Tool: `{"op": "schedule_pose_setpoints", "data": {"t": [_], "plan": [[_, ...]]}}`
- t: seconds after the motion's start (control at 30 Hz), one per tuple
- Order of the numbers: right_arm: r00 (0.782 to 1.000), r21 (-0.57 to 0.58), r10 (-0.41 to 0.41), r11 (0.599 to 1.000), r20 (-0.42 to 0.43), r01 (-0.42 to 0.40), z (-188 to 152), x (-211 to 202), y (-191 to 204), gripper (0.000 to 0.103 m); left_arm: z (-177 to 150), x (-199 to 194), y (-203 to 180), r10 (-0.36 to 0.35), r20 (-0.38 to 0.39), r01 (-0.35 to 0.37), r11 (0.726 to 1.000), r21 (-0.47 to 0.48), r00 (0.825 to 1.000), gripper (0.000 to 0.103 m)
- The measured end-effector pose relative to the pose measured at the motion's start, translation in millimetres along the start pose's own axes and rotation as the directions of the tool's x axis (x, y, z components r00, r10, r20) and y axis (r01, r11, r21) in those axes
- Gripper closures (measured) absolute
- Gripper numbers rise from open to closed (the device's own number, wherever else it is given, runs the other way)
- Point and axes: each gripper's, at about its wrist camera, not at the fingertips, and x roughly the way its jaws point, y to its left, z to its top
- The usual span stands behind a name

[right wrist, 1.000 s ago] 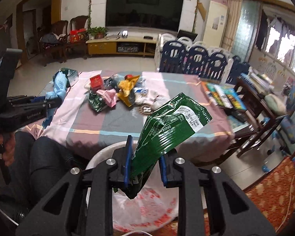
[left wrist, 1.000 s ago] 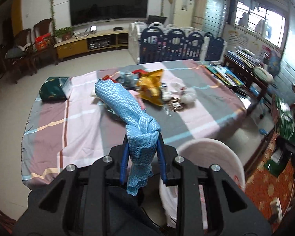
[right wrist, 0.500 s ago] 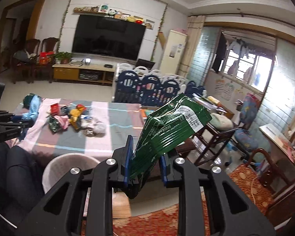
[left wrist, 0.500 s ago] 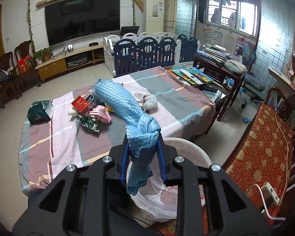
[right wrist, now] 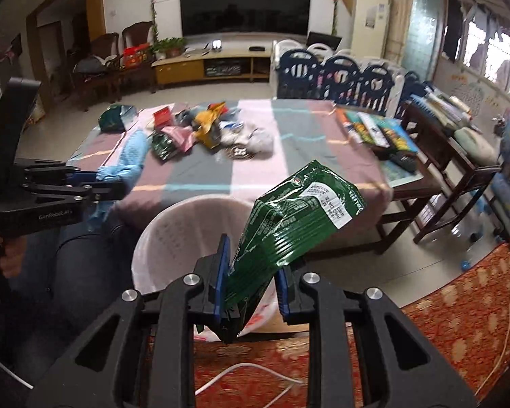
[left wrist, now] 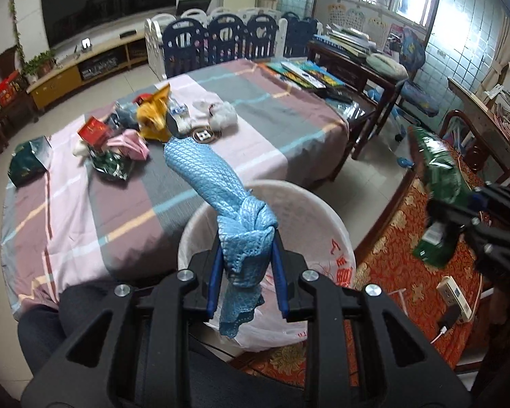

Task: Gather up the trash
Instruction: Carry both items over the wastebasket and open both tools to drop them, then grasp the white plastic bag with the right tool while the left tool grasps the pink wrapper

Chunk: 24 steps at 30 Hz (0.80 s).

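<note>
My left gripper (left wrist: 244,272) is clamped on a blue knitted cloth (left wrist: 221,190), which rises from the narrowly spaced jaws toward frame centre. My right gripper (right wrist: 251,292) grips a green snack bag (right wrist: 289,224) in the same way; the bag leans to the upper right. Directly beyond both grippers stands a white bin (left wrist: 326,217) lined with a plastic bag, at lower centre of each view. Behind it, the striped tablecloth (right wrist: 289,129) carries the remaining trash pile (right wrist: 204,132), upper centre in the right view.
</note>
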Motion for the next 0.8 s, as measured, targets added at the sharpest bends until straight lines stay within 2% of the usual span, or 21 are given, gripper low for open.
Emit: {"op": "schedule_pose_setpoints", "data": {"t": [0.07, 0.13, 0.2, 0.27, 0.37, 0.47, 0.5, 0.6, 0.63, 0.8], "plan": [[1.0, -0.004, 0.017, 1.0, -0.002, -0.017, 1.3, 1.9, 7.8, 0.078, -0.1, 7.2, -2.2, -0.031, -0.021, 0.031, 1.0, -0.003, 0.999, 0.074], [1.0, -0.006, 0.023, 1.0, 0.0, -0.023, 2.4, -1.7, 9.6, 0.078, 0.2, 11.4, -5.4, -0.051, -0.028, 0.051, 0.999, -0.004, 0.998, 0.063], [1.0, 0.003, 0.028, 1.0, 0.004, -0.028, 2.5, -4.0, 9.0, 0.078, 0.2, 11.3, -7.1, -0.048, -0.018, 0.048, 0.999, 0.007, 0.999, 0.038], [0.999, 0.014, 0.044, 0.999, 0.006, -0.045, 3.5, -1.3, 10.4, 0.078, 2.1, 6.9, -6.0, -0.022, 0.003, 0.022, 1.0, 0.008, 1.0, 0.032], [0.997, 0.033, 0.08, 0.996, 0.007, -0.08, 4.9, 7.6, 14.4, 0.077, 5.8, -0.3, 5.3, 0.015, 0.026, -0.015, 1.0, -0.02, 1.0, 0.031], [0.995, 0.042, 0.102, 0.994, -0.009, -0.101, 8.1, 23.2, 23.9, 0.068, 8.3, -8.4, 21.2, 0.07, 0.058, -0.066, 0.996, -0.06, 0.996, 0.031], [0.995, 0.046, 0.099, 0.994, -0.013, -0.098, 9.3, 27.2, 27.7, 0.062, 8.8, -11.8, 25.7, 0.085, 0.067, -0.08, 0.994, -0.071, 0.994, 0.031], [0.995, 0.053, 0.1, 0.994, -0.011, -0.1, 10.2, 30.8, 33.3, 0.034, 9.9, -19.7, 41.4, 0.115, 0.085, -0.106, 0.989, -0.108, 0.99, 0.028], [0.995, 0.05, 0.095, 0.994, -0.001, -0.095, 11.1, 28.4, 35.3, 0.031, 9.7, -22.5, 45.9, 0.123, 0.09, -0.112, 0.987, -0.119, 0.988, 0.028], [0.997, 0.035, 0.069, 0.997, 0.023, -0.07, 15.3, 17.9, 36.0, 0.031, 9.5, -31.8, 61.8, 0.158, 0.107, -0.138, 0.976, -0.171, 0.982, 0.025]]}}
